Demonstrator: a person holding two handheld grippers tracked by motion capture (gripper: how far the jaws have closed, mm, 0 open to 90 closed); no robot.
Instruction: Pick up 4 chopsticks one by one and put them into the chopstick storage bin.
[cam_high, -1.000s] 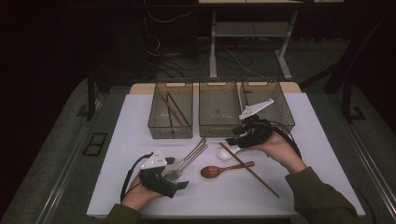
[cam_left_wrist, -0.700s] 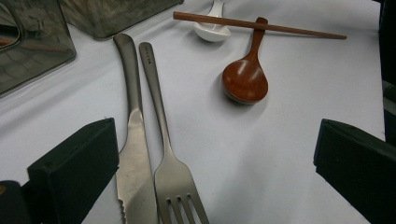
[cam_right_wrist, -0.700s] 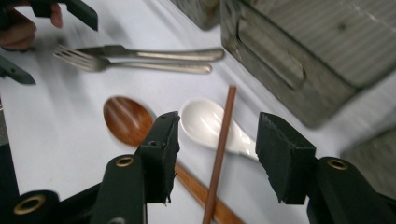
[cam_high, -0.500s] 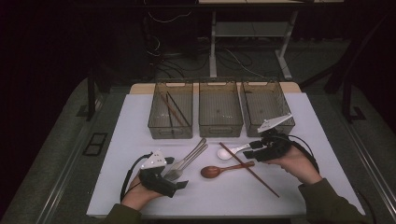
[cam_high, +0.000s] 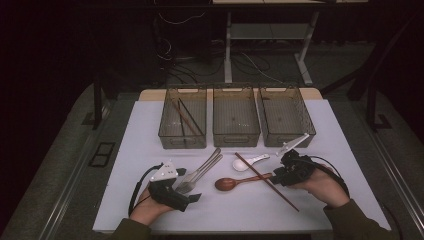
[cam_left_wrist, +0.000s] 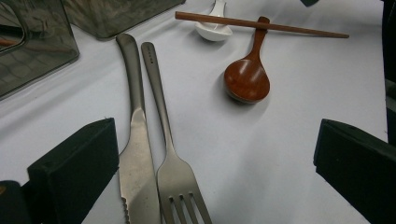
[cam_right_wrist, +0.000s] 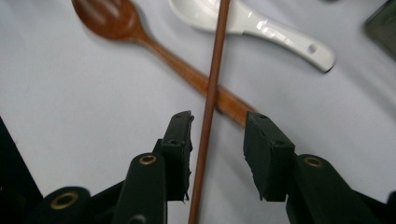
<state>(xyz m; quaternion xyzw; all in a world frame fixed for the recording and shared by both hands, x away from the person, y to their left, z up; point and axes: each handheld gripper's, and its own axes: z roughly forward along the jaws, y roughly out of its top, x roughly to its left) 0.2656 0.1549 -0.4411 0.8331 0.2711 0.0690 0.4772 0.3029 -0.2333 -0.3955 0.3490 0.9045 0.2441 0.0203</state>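
I am closing my right fingers (cam_right_wrist: 215, 140) around the chopstick (cam_right_wrist: 212, 93) crossing the wooden spoon (cam_right_wrist: 140, 32); not yet gripped. Left fingers (cam_left_wrist: 210, 172) released. Three bins (cam_high: 236, 116) await the remaining cutlery.

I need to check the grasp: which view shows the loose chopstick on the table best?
The right gripper view: the chopstick runs close up between the right tool's open jaws, lying across the wooden spoon. The high view shows its whole length, small. The left gripper view shows it far off, by the white spoon.
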